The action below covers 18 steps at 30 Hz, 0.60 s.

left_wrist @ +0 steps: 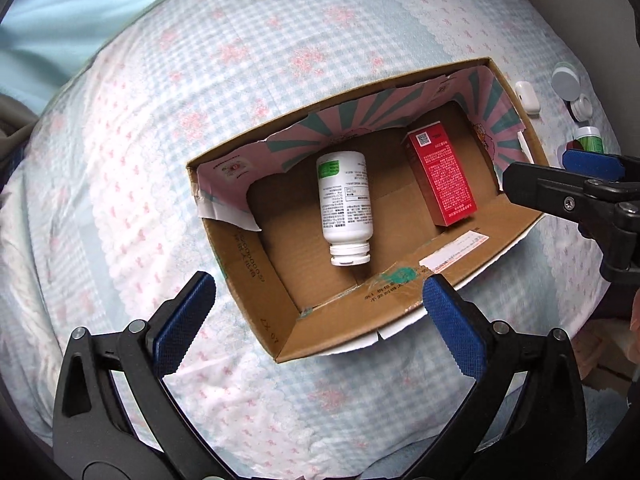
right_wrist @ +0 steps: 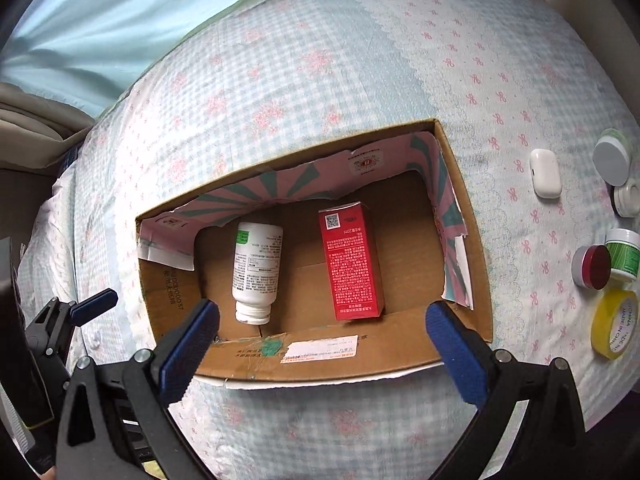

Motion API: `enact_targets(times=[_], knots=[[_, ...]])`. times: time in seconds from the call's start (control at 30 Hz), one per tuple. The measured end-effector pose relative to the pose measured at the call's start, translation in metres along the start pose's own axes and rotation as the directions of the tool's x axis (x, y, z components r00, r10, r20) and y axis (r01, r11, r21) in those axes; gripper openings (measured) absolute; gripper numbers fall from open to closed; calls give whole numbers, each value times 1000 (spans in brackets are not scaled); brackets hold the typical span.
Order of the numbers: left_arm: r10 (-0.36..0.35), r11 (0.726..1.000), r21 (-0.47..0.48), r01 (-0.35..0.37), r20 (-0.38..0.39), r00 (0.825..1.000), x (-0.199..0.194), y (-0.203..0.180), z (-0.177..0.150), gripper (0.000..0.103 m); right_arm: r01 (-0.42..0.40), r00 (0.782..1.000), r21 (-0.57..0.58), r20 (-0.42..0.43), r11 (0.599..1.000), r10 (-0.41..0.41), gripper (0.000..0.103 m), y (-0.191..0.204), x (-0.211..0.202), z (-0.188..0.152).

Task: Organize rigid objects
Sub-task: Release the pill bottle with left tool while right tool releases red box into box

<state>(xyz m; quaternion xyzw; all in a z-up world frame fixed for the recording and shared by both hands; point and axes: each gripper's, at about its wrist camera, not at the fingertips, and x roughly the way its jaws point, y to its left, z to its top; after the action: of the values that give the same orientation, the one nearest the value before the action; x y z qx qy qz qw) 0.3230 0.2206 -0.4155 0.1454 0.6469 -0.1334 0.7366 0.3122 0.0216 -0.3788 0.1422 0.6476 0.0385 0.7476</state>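
Note:
An open cardboard box [left_wrist: 256,280] [right_wrist: 460,184] rests on a patterned bedspread. Inside it a white pill bottle [left_wrist: 345,204] [right_wrist: 256,268] lies on its side, cap toward me, and a red carton [left_wrist: 440,176] [right_wrist: 348,264] lies to its right. My left gripper [left_wrist: 320,304] hangs above the box's near wall, open and empty. My right gripper [right_wrist: 322,328] also hovers over the near wall, open with nothing between its blue pads. In the left wrist view the right gripper's fingers [left_wrist: 592,164] show at the right edge, over the box's right side.
Loose items lie right of the box: a white earbud case [right_wrist: 544,174] [left_wrist: 527,96], a grey-lidded jar [right_wrist: 611,158], a small white jar [right_wrist: 628,198], a green-labelled jar [right_wrist: 622,254], a red-lidded jar [right_wrist: 592,266] and a yellow tape roll [right_wrist: 614,330]. The bed edge runs along the left.

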Motion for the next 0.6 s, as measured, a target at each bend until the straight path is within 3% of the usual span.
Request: enact_targets(times=[0.1, 0.2, 0.33, 0.47, 0.6], knots=[[25, 1000, -1, -25, 47, 999, -25, -10, -24, 103, 34, 999, -45, 34, 998, -32, 103, 7, -24, -9], [49, 999, 2, -49, 86, 995, -61, -23, -18, 103, 63, 995, -59, 80, 996, -58, 103, 2, -51, -25], [28, 1000, 10, -30, 152, 988, -107, -43, -24, 103, 109, 984, -30, 142, 994, -104, 103, -16, -89, -45], [-11, 999, 38, 3, 217, 976, -130, -74, -26, 103, 157, 971, 43, 174, 987, -162, 103, -55, -127, -71], [-71, 995, 81, 54, 230, 971, -137, -117, -25, 103, 148, 970, 167, 165, 975, -176, 103, -113, -155, -94]])
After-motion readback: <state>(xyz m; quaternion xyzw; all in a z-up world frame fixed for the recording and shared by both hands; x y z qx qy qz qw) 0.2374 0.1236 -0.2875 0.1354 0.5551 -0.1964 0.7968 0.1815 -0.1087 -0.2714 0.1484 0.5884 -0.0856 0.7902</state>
